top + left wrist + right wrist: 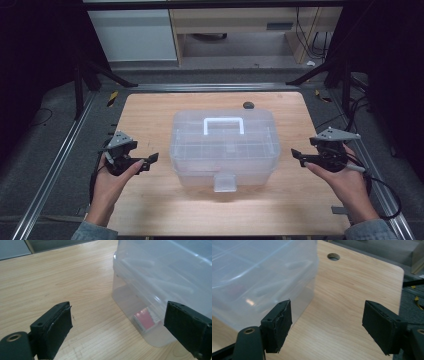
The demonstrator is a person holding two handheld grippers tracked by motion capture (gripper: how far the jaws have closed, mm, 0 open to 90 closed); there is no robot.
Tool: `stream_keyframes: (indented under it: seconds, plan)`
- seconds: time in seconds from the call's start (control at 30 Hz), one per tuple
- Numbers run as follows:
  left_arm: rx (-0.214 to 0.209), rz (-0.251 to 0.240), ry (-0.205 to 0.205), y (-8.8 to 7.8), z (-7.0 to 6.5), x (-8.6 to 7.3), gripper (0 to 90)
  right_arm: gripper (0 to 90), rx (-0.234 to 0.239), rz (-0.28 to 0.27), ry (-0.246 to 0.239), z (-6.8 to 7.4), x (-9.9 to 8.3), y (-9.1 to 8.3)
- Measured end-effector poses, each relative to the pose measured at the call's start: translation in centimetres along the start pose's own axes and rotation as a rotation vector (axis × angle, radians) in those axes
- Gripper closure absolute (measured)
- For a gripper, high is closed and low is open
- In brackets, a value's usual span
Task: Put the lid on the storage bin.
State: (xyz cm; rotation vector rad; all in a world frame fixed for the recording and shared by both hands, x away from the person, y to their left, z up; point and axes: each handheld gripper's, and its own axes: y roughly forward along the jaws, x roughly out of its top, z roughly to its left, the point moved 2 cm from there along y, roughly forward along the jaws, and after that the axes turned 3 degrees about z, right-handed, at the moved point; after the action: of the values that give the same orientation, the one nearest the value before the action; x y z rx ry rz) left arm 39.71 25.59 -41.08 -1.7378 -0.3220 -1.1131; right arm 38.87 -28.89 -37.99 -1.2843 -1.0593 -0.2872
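From the high view I see a pale wooden table with a clear plastic storage box sitting at its centre, lid on, a white handle lying flat on top and a latch tab on the near side; my left gripper is at the left of the box, held in my left hand, pointing toward the box's left wall and apart from it; my right gripper is at the right, held in my right hand, pointing at the box's right wall, also apart from it; a small dark round hole sits in the tabletop behind the box.

The left gripper view adds what the high view lacks; its two black jaws stand wide apart with nothing between them but bare wood, and the box corner lies just ahead at the right; through the cloudy wall I can make out a small red and white item on the box floor, which I cannot identify.

The right gripper view shows that gripper's jaws also wide apart and empty; the box fills the left, near the left jaw, though I cannot tell if they touch; the round hole shows beyond.
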Motion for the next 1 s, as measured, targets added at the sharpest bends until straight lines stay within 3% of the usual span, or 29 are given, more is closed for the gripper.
stream_keyframes:
  seconds: [0.1,0.17,0.3,0.53,0.67,0.87,1.0]
  plan:
    - [0.012,0.013,0.004,0.4,0.6,-0.2,5.0,28.8,-0.037,-0.008,0.020,-0.9,0.0,0.5]
    - [0.022,0.030,0.010,0.9,1.1,-0.3,4.3,41.4,-0.055,-0.012,0.034,-1.9,0.1,1.3]
    - [0.045,0.053,0.014,1.7,2.1,-0.4,4.1,46.8,-0.086,-0.009,0.049,-2.9,0.3,2.7]
    - [0.089,0.117,0.025,3.6,4.2,-0.5,4.1,46.2,-0.101,-0.003,0.086,-4.2,0.5,5.2]
    - [0.108,0.136,0.010,4.8,5.3,-0.6,4.2,44.6,-0.103,0.016,0.101,-4.9,0.4,6.9]
    - [0.109,0.164,-0.046,6.9,6.9,-1.2,5.1,44.9,-0.097,0.055,0.111,-5.6,-0.1,9.0]
    - [0.111,0.179,-0.073,8.1,7.7,-1.7,5.1,36.6,-0.103,0.095,0.133,-6.1,-1.0,10.6]
